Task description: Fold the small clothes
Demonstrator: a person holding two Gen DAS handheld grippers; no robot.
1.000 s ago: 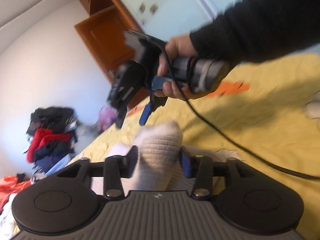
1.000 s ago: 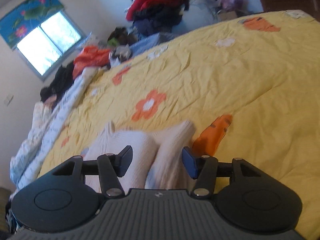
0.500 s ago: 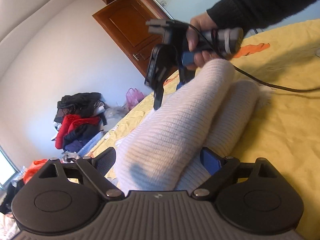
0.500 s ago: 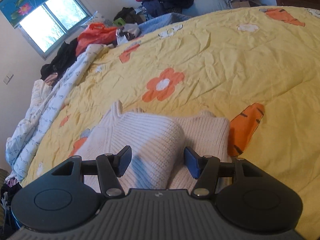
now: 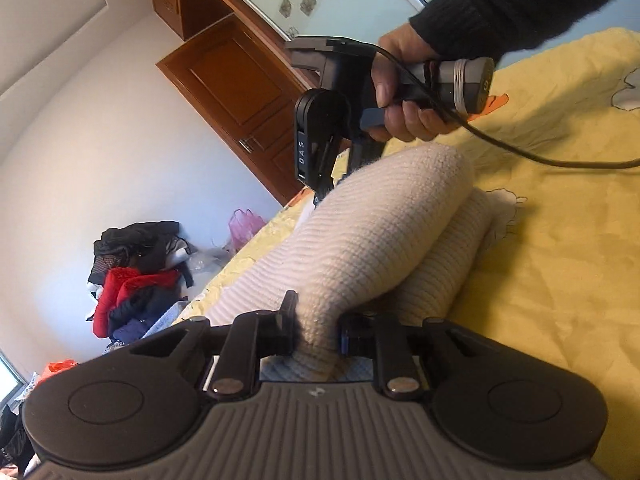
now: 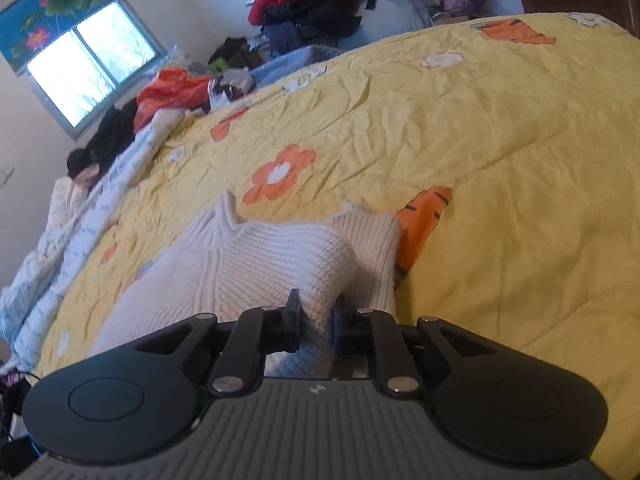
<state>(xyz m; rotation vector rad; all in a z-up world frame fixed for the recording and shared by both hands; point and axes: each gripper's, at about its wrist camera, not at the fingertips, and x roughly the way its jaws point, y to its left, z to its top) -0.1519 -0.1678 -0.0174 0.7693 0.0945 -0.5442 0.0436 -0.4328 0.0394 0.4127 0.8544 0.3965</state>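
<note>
A cream knit sweater (image 5: 380,232) lies folded over itself on the yellow flowered bedcover (image 5: 560,280). My left gripper (image 5: 316,332) has its jaws closing, and the pads pinch a raised fold at the near end. At the far end a hand holds my right gripper (image 5: 326,190), which dips into the same fold. In the right wrist view the sweater (image 6: 248,264) spreads to the left, its collar pointing away. The right gripper (image 6: 317,320) has its jaws closing too, with the pads squeezing a bunched fold of knit.
The bedcover (image 6: 480,140) stretches wide to the right and far side. A white quilt (image 6: 60,248) lies crumpled along the left edge. Piled clothes (image 6: 312,4) sit beyond the bed. A black cable (image 5: 540,160) trails across the cover. A wooden door (image 5: 240,92) stands behind.
Both grippers' jaws have closed from well apart onto the sweater's fold. Both hands have sunk closer to the bed.
</note>
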